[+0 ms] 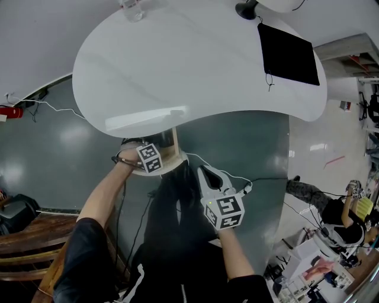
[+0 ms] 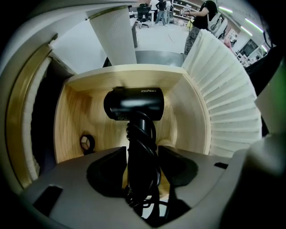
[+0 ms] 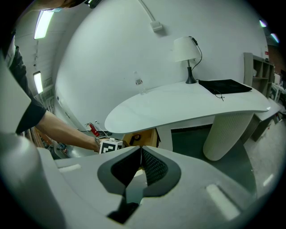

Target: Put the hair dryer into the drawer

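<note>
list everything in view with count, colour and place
hair dryer: 1, black, over the drawer floor
drawer: 1, light wood, open under the table
ring: 1, black, drawer floor, left
table: 1, white, above the drawer
lamp: 1, white, table's far end
pad: 1, black, on the table by the lamp
glass: 1, clear, on the table
left gripper: 1, grey, shut on hair dryer handle
right gripper: 1, grey, shut, empty, beside the drawer

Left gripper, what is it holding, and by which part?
The left gripper grips the black plastic hair dryer by its cord-wrapped handle, over the open wooden drawer.
</note>
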### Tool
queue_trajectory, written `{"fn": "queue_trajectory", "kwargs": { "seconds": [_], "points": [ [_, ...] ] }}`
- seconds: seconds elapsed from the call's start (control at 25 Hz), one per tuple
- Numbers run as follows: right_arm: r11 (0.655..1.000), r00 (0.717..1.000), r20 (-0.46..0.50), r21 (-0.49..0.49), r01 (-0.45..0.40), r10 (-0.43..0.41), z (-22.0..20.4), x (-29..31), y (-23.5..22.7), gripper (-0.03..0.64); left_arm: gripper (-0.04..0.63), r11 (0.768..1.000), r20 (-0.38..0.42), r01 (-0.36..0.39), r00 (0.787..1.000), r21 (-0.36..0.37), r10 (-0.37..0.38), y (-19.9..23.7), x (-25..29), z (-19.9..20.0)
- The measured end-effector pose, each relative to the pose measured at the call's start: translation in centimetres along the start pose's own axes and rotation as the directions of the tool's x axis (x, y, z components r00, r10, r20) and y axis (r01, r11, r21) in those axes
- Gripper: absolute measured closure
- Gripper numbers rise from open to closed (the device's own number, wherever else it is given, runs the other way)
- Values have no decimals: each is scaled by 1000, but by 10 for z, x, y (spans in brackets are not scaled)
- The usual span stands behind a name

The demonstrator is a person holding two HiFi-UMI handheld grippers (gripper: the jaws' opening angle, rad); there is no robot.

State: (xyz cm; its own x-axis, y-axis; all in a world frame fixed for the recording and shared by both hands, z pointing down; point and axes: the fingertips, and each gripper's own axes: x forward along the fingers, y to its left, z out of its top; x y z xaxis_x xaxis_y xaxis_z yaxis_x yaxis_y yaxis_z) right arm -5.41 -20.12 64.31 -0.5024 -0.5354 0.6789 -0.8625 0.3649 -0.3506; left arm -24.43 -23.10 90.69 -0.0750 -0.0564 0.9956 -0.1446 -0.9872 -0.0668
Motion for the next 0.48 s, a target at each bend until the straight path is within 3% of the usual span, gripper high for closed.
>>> {"fn": "queue_trajectory", "kwargs": {
  "seconds": [0.48],
  "points": [
    [1000, 1000, 19, 0, -17, 17, 5, 1, 13, 612, 383, 998, 38, -63, 997, -19, 63, 5, -31, -10]
  ]
}}
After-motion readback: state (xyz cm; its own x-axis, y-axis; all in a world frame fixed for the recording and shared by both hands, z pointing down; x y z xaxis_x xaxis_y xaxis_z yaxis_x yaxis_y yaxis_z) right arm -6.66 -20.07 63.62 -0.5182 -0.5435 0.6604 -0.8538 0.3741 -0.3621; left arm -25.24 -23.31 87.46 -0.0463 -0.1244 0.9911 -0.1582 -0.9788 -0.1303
